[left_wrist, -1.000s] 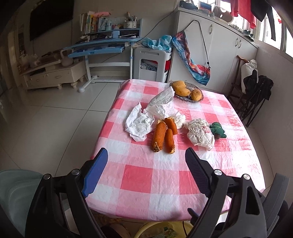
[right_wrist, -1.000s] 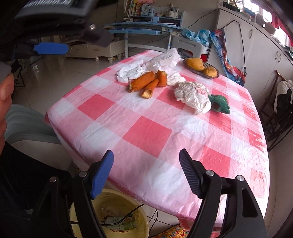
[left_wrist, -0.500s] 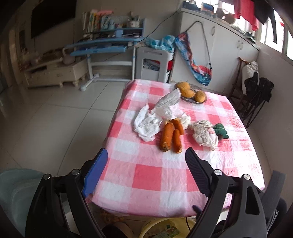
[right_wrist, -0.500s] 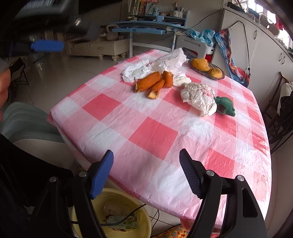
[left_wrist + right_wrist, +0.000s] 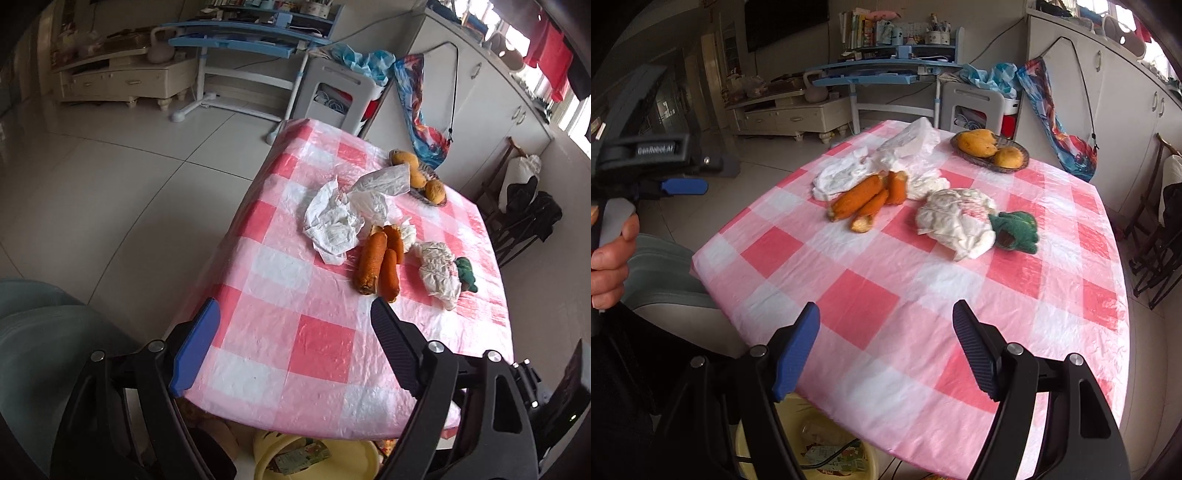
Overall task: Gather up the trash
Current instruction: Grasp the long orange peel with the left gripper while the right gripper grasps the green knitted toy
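Left wrist view now looks down on the table from higher and farther back than it did a second ago: more floor shows to the left, and the pink checked tablecloth sits lower and smaller between the fingers. The left gripper has its jaws spread wide and holds nothing. The right gripper is likewise wide and empty, and over the same second has edged forward, so the table's near edge lies closer beneath it. Nothing on the table has been touched. Trash lies well ahead of both grippers: a crumpled white wrapper ahead and slightly left of the left gripper, a clear plastic bag beyond it, and a crumpled printed wrapper ahead and a little right of the right gripper, touching a green knitted toy. Three orange corn cobs lie between the wrappers; whether they count as trash cannot be told. A yellow bin sits below the table edge, under and left of the right gripper. Judgement: collection has not begun; both grippers are still positioning, and a reach forward remains before any pick.
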A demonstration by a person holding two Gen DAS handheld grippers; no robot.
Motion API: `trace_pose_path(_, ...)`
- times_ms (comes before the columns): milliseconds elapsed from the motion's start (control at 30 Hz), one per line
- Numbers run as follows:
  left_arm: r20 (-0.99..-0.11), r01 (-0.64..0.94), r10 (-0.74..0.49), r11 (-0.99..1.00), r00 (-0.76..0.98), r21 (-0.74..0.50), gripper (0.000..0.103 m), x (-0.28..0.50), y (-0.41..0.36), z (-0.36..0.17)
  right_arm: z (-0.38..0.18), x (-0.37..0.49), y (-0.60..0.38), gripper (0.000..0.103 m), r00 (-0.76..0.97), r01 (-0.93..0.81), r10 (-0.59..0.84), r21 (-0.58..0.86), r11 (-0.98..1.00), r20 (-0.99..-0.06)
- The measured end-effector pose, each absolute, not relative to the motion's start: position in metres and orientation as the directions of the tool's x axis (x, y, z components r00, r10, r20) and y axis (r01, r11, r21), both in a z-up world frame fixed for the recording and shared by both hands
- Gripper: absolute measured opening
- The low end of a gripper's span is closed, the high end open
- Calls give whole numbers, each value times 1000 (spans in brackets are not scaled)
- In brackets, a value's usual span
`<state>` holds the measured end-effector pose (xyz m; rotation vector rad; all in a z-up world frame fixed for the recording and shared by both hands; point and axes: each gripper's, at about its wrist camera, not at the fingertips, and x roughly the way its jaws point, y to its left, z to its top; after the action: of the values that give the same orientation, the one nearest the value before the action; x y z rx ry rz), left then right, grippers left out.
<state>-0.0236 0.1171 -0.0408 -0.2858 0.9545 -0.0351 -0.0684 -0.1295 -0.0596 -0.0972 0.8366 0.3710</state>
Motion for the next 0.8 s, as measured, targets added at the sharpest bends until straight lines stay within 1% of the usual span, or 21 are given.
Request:
trace_pose_path(67, -808, -49, -155, 974, 568, -221, 79, -16, 101, -43, -59, -61, -142, 71, 619, -332, 282, 80, 940, -733)
trace_pose_path(133, -816, 11, -120, 990, 565, -138, 79, -6, 80, -43, -56, -50, -156, 71, 634, -294, 276, 105, 950, -722)
trace_pose_path(200, -822, 61, -113, 994, 558, -95, 77, 5, 63, -44, -53, -37, -170, 71, 655, -250, 263, 125, 960, -708)
trace_pose_path(300, -846, 133, -84, 991, 527, -15, 69, 29, 35, -59, -49, -17, -186, 71, 677, -198, 245, 149, 969, -694)
trace_pose_path(367, -860, 147, -83, 989, 503, -10, 61, 41, 29, -68, -50, -2, -193, 70, 682, -172, 234, 159, 972, -693)
trace_pose_path(400, -867, 154, -78, 988, 492, -1, 60, 50, 25, -74, -51, 6, -195, 67, 681, -165, 232, 163, 973, -695)
trace_pose_path(467, -873, 149, -63, 989, 484, 11, 59, 59, 23, -81, -55, 20, -196, 63, 670, -163, 226, 156, 974, -708)
trace_pose_path(633, -885, 154, -70, 988, 461, 2, 59, 73, 19, -94, -73, 46, -200, 59, 633, -144, 206, 149, 978, -746)
trace_pose_path(700, -885, 167, -64, 986, 461, 15, 59, 74, 15, -98, -82, 53, -204, 53, 614, -134, 207, 158, 978, -762)
trace_pose_path(733, -887, 177, -55, 984, 458, 31, 53, 73, 11, -101, -85, 56, -206, 51, 604, -131, 212, 166, 977, -769)
trace_pose_path(767, -888, 187, -56, 982, 457, 34, 42, 73, 9, -103, -89, 58, -207, 40, 591, -131, 223, 181, 975, -775)
trace_pose_path(800, -883, 190, -60, 981, 465, 33, 34, 71, 8, -102, -91, 59, -209, 37, 582, -131, 234, 194, 972, -779)
